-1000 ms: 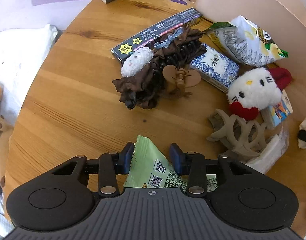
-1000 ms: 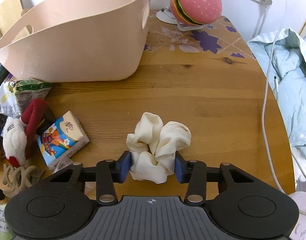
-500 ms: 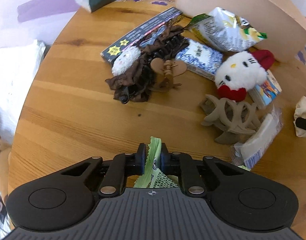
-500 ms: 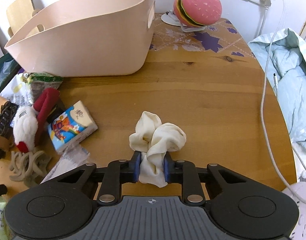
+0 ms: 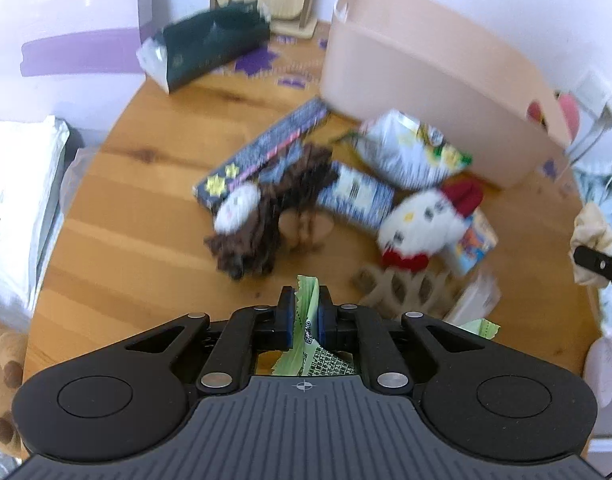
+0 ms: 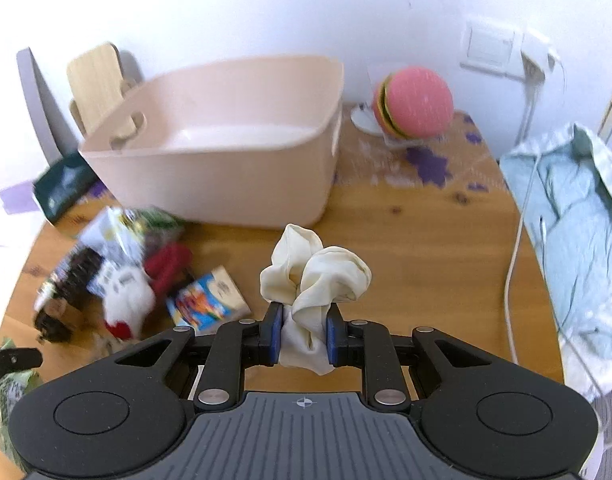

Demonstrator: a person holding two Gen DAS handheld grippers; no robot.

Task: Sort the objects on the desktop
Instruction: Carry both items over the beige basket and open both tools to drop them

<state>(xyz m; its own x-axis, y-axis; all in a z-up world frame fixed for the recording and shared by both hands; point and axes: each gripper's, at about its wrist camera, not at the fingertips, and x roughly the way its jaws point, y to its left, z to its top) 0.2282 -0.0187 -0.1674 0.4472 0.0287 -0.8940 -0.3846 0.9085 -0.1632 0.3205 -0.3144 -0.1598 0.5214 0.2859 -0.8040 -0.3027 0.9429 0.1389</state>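
Note:
My left gripper (image 5: 306, 312) is shut on a green snack packet (image 5: 308, 300) and holds it above the round wooden table (image 5: 126, 208). My right gripper (image 6: 304, 332) is shut on a cream scrunchie (image 6: 314, 276), lifted above the table in front of the pink bin (image 6: 226, 152). The bin also shows in the left wrist view (image 5: 426, 80) at the back right. The pile on the table holds a white cat plush (image 5: 422, 220), a brown scrunchie (image 5: 274, 208), a tan hair claw (image 5: 402, 288), a blue-white tissue pack (image 5: 358, 196) and a snack bag (image 5: 410, 152).
A long dark box (image 5: 262, 148) and a dark green pack (image 5: 210, 52) lie at the back left. A colourful tissue pack (image 6: 206, 300) lies by the plush. A burger toy (image 6: 414, 104) stands at the back right. A white cable (image 6: 518, 240) and light clothing (image 6: 578, 240) lie at the right edge.
Both grippers closed on their items, the packet and the scrunchie, and have lifted them off the table. Both views now sit higher and show the bin's inside.

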